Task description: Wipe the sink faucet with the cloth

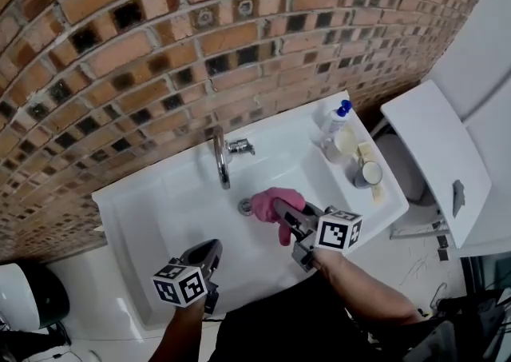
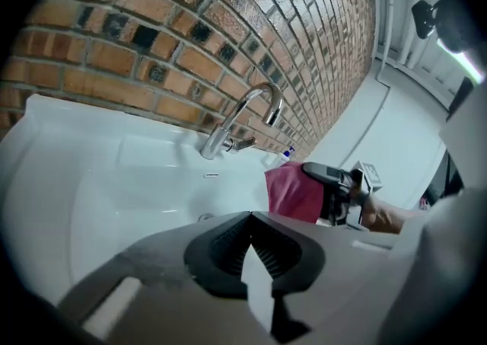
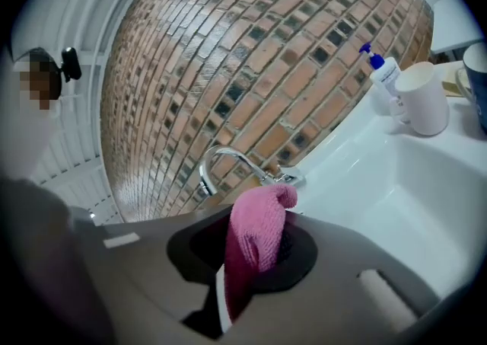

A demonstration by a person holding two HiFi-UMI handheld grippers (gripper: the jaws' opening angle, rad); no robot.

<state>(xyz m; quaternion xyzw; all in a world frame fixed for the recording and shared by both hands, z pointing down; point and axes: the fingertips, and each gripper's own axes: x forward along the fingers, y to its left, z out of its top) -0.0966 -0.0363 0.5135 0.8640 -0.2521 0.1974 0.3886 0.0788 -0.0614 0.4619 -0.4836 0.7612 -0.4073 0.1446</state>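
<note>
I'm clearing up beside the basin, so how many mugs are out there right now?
2. A white mug stands right beside the pump bottle. A dark mug stands just in front of it, nearer the person. No others seem hidden.

Polished chrome metal faucet (image 1: 221, 158) with a mirror shine, glossy smooth white ceramic sink (image 1: 152, 208), fuzzy pink terry cloth (image 1: 275, 200), rough matt brick wall (image 1: 120, 49) with gritty mortar, matt grey plastic right hand-held gripper (image 3: 255, 243), glossy white mug (image 3: 421, 100)
</note>
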